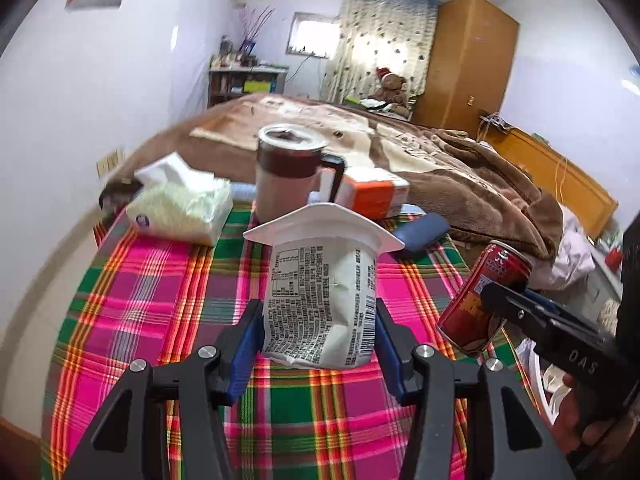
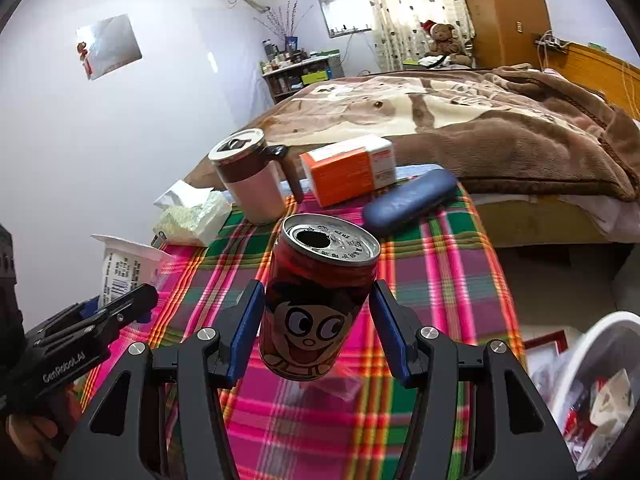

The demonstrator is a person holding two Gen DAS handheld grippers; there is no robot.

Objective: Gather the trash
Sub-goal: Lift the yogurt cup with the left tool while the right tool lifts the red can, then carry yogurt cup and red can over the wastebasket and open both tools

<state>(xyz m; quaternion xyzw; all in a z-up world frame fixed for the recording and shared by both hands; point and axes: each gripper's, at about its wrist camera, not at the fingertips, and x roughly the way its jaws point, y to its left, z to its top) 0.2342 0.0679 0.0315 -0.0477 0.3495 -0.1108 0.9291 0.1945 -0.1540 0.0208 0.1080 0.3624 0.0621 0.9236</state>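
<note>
Red can (image 2: 316,308) 1, yogurt cup (image 1: 324,300) 1, both gripped

The left gripper (image 2: 120,312) reads "GenRobot.AI" (can and cup print illegible).

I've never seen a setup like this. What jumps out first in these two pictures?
The loud pink-and-green plaid tablecloth grabs the eye, then the two pairs of tongs above it. The right tongs grip an opened red can with a cartoon face, lifted off the cloth. The left tongs clamp a white yogurt cup. Behind stand a lidded mug and an orange box.
</note>
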